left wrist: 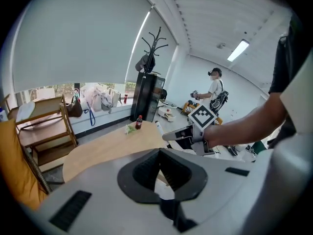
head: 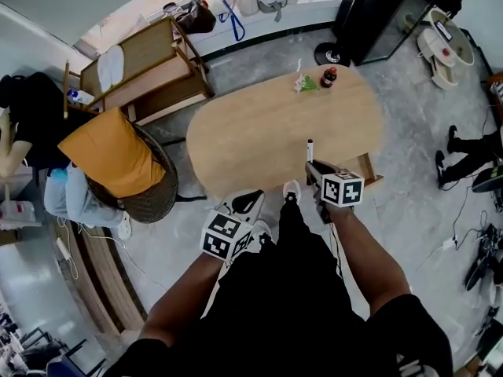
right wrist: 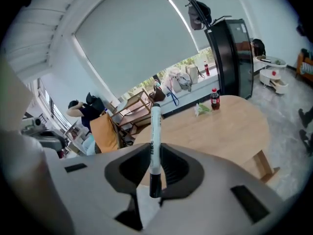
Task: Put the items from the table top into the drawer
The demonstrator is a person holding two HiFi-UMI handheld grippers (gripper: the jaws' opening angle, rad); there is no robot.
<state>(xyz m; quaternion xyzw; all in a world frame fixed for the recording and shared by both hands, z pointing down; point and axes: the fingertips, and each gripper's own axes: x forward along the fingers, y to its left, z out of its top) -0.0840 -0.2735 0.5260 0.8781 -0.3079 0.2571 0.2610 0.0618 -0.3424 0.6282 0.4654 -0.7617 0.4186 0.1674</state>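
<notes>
In the head view my right gripper (head: 312, 166) sits at the near edge of the oval table (head: 259, 124) with the marker (head: 310, 149) sticking out of it, and a small bottle (head: 328, 77) stands at the far edge. In the left gripper view my left gripper (left wrist: 159, 153) has its jaws pressed together on nothing. In the right gripper view the jaws clamp the white marker's barrel, its black end nearest the camera.

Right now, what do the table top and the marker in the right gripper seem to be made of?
Table top: probably wood or wood-look laminate, matte; pale tan with faint grain. Marker: likely smooth plastic; white barrel, black end, slight sheen.
</notes>
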